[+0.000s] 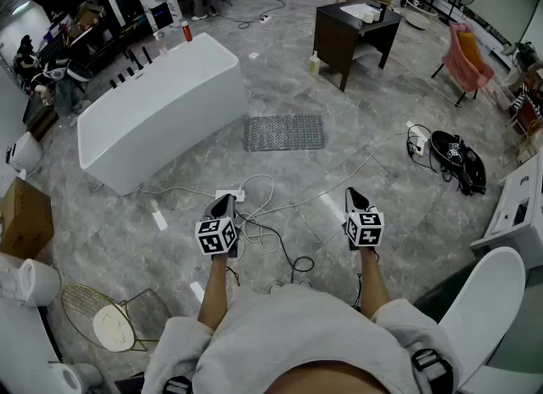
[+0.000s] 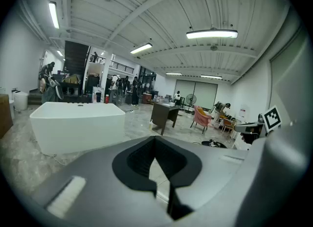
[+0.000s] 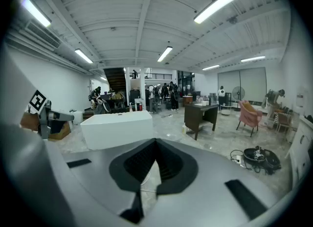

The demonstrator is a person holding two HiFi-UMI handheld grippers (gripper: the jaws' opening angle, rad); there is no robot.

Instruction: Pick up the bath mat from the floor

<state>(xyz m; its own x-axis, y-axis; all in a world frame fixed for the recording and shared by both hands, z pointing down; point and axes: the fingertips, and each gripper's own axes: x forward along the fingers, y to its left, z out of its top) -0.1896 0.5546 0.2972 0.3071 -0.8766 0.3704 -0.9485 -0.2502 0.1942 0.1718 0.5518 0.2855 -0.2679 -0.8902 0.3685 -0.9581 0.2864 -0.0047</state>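
- Grey bath mat [image 1: 284, 132] is lying flat on the tiled floor [image 1: 382, 171], out in the open between the white tub [image 1: 157, 108] and the dark counter [image 1: 352, 31]. It's touching neither one.
- Left gripper [image 1: 226, 204] is held out in front of the person, tipped a bit downward. Its jaws are pressed together with nothing in them.
- Right gripper [image 1: 355, 195] is the same deal: jaws closed up tight, empty, about level with the left one and well apart from it.
- Both are well short of the mat, which sits further out ahead, roughly between the two.
- White cables [image 1: 271, 214] loop over the floor between the grippers, and a power strip [image 1: 230, 195] sits right by the left one's tip.
- Off to the right there's a pink chair [image 1: 465, 59], plus a black heap of gear [image 1: 458, 159] with a cable running to it.
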